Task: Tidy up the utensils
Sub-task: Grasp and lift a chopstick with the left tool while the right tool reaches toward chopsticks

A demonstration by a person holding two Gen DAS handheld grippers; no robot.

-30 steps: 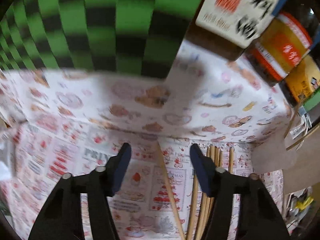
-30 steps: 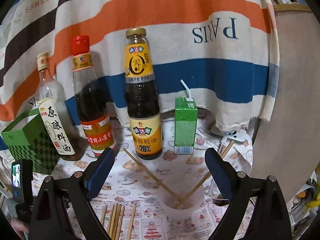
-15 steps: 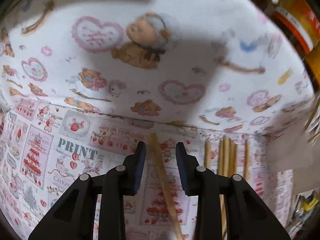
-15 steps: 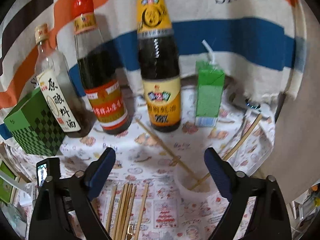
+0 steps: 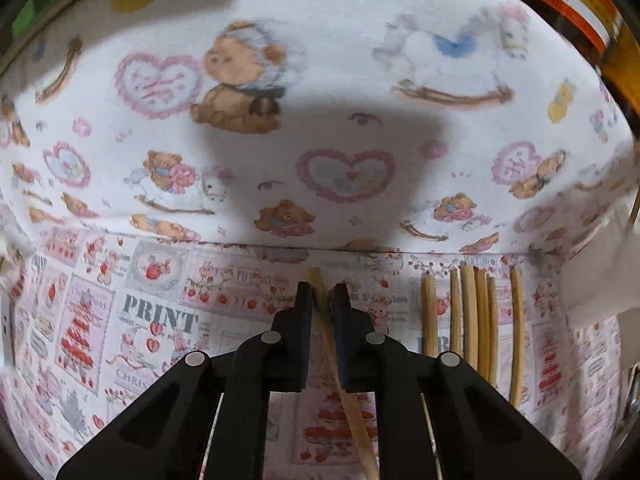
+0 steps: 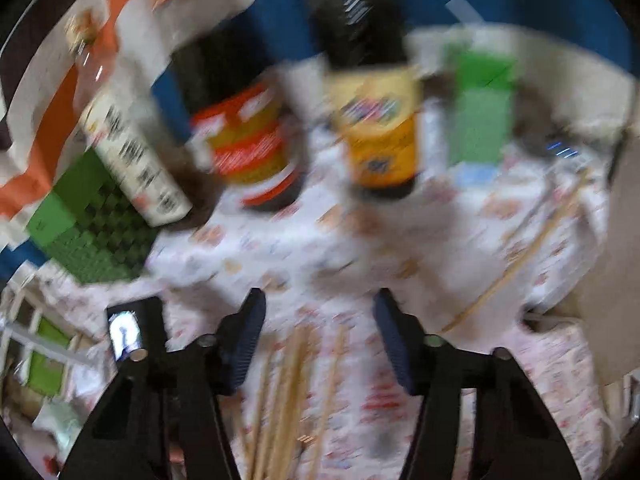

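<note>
Wooden chopstick (image 5: 320,286) lies on the printed tablecloth (image 5: 160,320), clenched in your closing left gripper (image 5: 320,300), while your right gripper (image 6: 320,320), closing, stands empty over loose chopsticks (image 6: 292,380).

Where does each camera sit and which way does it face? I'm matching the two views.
Left wrist: on the left gripper, facing down at the printed tablecloth; its closing fingers flank a lone chopstick.
Right wrist: on the right gripper, closing on nothing, facing sauce bottles and a green carton; blurred.
Shared: the chopstick bundle and tablecloth.
</note>
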